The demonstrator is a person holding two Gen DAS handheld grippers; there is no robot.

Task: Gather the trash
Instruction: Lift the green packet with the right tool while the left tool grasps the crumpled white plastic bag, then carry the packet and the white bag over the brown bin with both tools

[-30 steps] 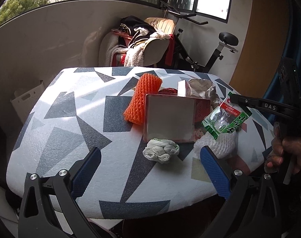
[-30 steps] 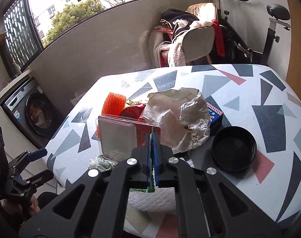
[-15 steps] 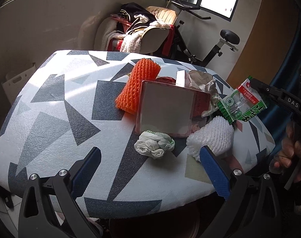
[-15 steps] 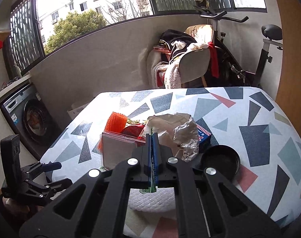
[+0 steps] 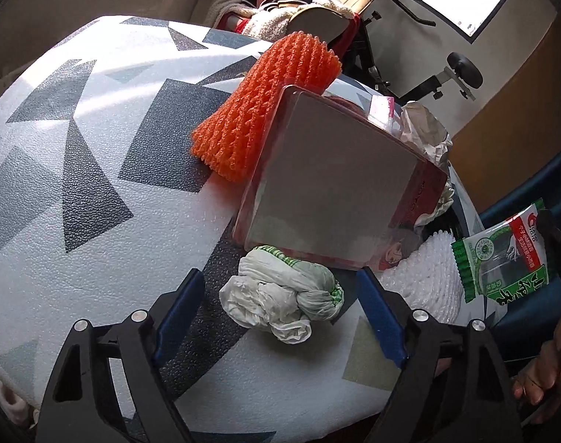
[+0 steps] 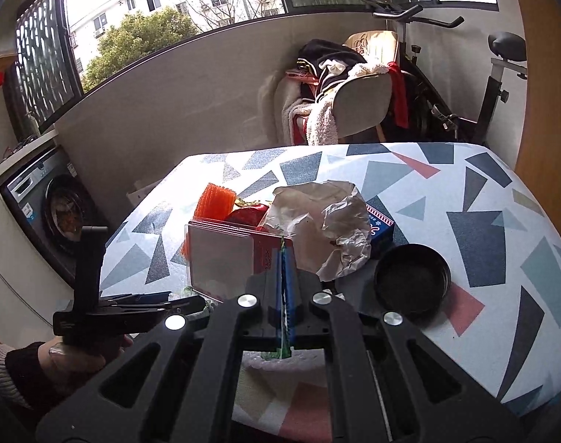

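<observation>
Chinese print on green packet [image 5: 502, 258]

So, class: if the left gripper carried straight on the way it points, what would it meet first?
Most likely the crumpled white plastic bag, lying between the left gripper's open fingers; the clear box sits just behind it.

Tabletop [image 5: 95, 155] white with grey and dark triangles; net [image 5: 265, 103] orange; wrapper [image 5: 502, 258] green, red and white; bag [image 5: 284, 295] white, green-edged; lid [image 6: 411, 282] black.
</observation>
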